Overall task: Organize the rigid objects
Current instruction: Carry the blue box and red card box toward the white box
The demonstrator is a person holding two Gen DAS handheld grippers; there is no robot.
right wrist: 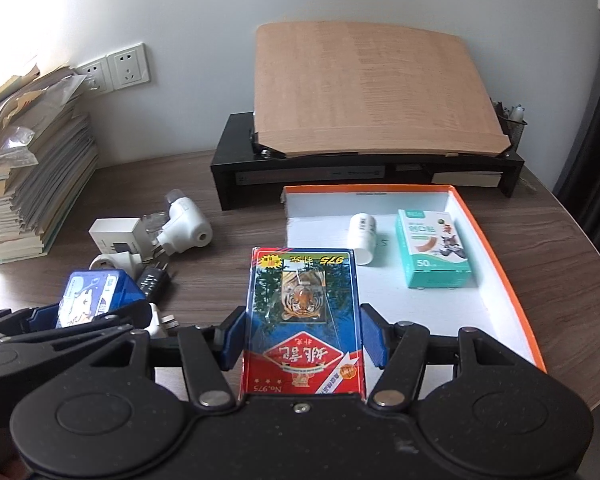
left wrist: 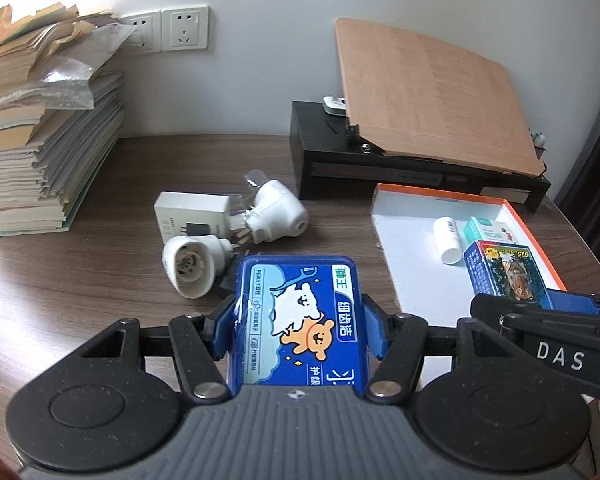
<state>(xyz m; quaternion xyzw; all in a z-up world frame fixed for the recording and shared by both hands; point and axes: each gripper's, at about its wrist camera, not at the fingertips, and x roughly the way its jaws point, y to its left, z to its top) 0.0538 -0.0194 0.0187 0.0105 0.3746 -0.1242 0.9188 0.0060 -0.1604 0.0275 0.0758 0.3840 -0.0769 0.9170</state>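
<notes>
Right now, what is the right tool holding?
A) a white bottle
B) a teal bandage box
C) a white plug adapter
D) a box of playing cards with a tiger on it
D: the right tool is shut on the tiger playing-card box, pads pressing both its sides, while the white bottle and teal bandage box lie in the orange-rimmed tray.

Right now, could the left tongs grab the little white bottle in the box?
Probably not yet. The left tongs are already shut on the blue floss box, and the right tongs, holding the tiger card box, sit between them and the white bottle.
</notes>
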